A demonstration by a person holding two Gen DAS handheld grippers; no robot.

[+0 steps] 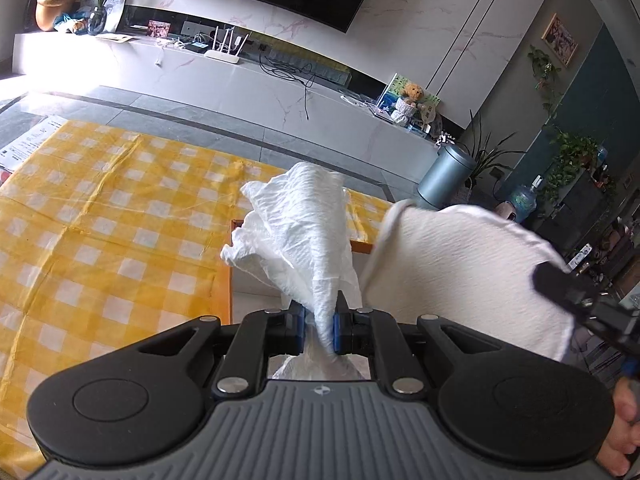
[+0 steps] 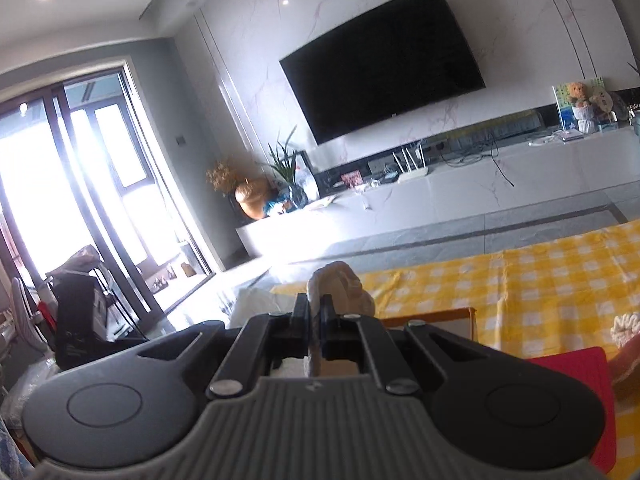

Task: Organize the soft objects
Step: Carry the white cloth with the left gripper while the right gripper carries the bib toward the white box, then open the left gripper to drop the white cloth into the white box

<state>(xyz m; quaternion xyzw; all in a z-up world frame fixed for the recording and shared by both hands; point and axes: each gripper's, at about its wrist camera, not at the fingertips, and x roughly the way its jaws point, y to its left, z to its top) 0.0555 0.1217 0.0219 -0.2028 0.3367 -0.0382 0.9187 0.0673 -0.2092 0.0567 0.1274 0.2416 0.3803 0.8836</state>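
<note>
While left hand-held gripper [image 1: 319, 330] pinches crumpled white tissue [image 1: 298, 236]; right hand-held gripper [image 2: 316, 322] — clamped on cream cloth [image 2: 340, 286].

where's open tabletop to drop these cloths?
Bare checked tablecloth runs left of the wooden tray, out to the papers at the far-left corner. Crowded on the right: towel, right gripper, red mat. Left gripper holds crumpled cloth.
</note>
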